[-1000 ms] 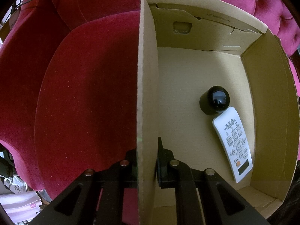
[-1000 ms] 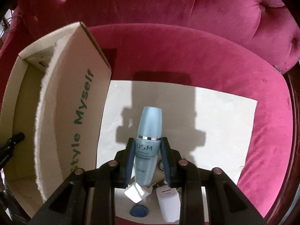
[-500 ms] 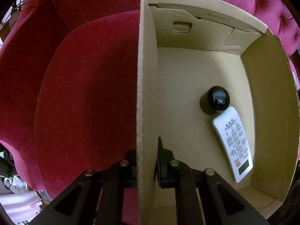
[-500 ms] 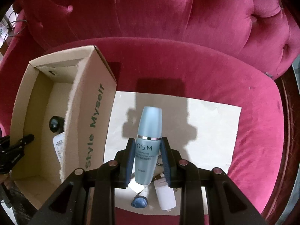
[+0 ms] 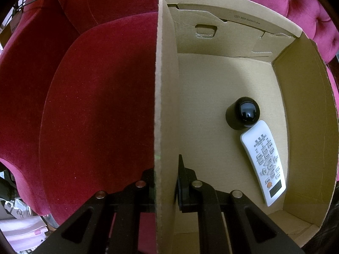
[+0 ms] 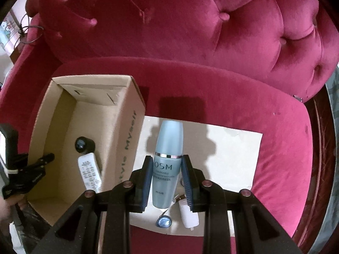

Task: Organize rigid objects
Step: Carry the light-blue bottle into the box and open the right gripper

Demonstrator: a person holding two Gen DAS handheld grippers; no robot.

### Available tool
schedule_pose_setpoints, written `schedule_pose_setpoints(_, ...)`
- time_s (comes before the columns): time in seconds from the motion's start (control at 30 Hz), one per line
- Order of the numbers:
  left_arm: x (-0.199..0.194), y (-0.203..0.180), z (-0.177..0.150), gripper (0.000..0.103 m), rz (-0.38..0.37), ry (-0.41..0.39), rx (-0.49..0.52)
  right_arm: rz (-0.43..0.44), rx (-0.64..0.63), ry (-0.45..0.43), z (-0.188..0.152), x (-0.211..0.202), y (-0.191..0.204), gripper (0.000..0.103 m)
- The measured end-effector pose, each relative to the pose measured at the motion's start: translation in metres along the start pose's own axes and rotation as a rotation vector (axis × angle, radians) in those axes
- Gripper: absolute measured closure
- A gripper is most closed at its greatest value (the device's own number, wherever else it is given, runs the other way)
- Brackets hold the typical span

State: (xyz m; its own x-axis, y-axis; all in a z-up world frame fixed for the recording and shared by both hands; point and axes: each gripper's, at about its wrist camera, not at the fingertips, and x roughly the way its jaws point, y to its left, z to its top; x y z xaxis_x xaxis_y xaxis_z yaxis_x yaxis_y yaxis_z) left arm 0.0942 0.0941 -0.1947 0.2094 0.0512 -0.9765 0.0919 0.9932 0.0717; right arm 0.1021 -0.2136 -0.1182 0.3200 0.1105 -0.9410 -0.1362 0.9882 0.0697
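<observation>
My right gripper is shut on a light blue bottle with a silver band, held clear above a white sheet on the red sofa seat. To its left stands an open cardboard box. A black round-topped object and a white remote lie on the box floor, touching each other. My left gripper is shut on the box's left wall, one finger on each side of the cardboard.
On the white sheet under the bottle lie a white plug adapter and a small blue round piece. The tufted sofa back rises behind. Most of the box floor is bare.
My right gripper has risen with the bottle, so the sheet looks smaller and the box's inside has come into view. The left gripper and the box have not moved.
</observation>
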Motion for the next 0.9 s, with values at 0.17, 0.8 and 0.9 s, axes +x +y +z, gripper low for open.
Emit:
schedule_pose_setpoints(0.17,0.000,0.000,0.000,0.091,-0.001,0.000,-0.001,0.013,-0.025,-0.021,0.009,-0.016,0.009,0.075)
schedule_pose_setpoints(0.8,0.001,0.001,0.000,0.091,-0.005,0.000,-0.004,0.109,-0.155,-0.047,0.029,-0.037,0.082,0.075)
schedule_pose_setpoints(0.9,0.001,0.001,0.000,0.091,-0.006,0.000,-0.005,0.122,-0.173,-0.041,0.029,-0.033,0.093,0.075)
